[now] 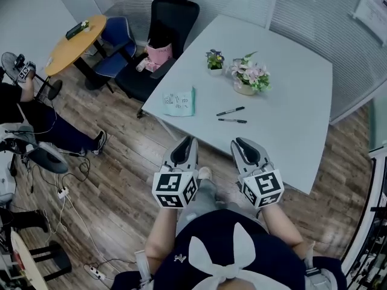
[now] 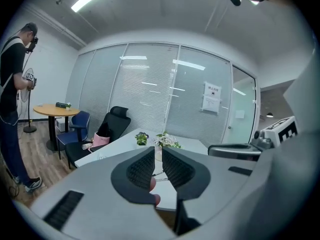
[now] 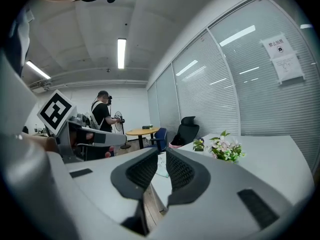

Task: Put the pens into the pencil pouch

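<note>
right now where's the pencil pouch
In the head view the pencil pouch lies flat near the left edge of the white table, left of the two pens and nearer the camera than the small potted plant.

On the white worktop (image 1: 284, 83) I see a small potted plant (image 1: 214, 60) and, just beside it to the right, a bowl of pink and white flowers (image 1: 248, 75). Past the worktop's far left edge I make out a black office chair (image 1: 163, 23) with a pink bag (image 1: 159, 54) on its seat, a blue chair (image 1: 118, 38) next to it, and a round wooden table (image 1: 75, 44). A person in dark clothes (image 1: 42, 125) stands on the wooden floor (image 1: 121, 186) at the left, with cables (image 1: 66, 192) trailing nearby.
</note>
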A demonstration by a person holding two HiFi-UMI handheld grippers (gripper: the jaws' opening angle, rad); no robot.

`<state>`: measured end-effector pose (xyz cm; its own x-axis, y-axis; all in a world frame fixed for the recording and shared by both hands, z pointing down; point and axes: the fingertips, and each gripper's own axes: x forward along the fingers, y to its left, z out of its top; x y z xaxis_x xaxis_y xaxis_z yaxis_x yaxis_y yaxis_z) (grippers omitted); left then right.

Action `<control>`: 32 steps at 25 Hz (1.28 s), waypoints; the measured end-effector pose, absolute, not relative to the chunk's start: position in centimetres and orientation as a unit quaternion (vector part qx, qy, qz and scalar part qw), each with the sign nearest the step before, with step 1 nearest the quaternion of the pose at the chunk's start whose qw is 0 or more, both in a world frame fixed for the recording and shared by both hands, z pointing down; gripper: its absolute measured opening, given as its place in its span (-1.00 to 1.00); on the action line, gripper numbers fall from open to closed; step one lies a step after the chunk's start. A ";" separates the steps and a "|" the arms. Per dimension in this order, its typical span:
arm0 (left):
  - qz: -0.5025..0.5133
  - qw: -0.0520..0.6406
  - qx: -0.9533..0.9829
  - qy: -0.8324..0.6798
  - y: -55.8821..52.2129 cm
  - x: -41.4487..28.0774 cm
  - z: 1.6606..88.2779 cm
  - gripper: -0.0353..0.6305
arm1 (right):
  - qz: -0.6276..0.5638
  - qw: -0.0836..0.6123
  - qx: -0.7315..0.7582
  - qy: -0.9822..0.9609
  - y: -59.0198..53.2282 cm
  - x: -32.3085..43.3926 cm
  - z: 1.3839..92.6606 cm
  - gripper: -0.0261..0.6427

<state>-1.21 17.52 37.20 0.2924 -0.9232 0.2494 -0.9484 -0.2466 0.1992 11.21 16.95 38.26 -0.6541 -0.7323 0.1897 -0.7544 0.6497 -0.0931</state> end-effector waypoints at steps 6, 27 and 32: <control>0.048 0.160 0.802 -0.574 13.6 -1.8 37.4 -0.44 | 0.084 0.077 0.410 -0.905 13.2 10.5 38.1 -0.48; 0.095 0.210 0.790 -0.568 3.2 -6.1 42.4 -0.26 | 0.111 0.134 0.424 -0.889 5.3 8.6 41.7 -0.42; 0.111 0.220 0.789 -0.562 0.9 -6.9 44.1 -0.26 | 0.119 0.140 0.427 -0.886 3.3 7.9 42.8 -0.41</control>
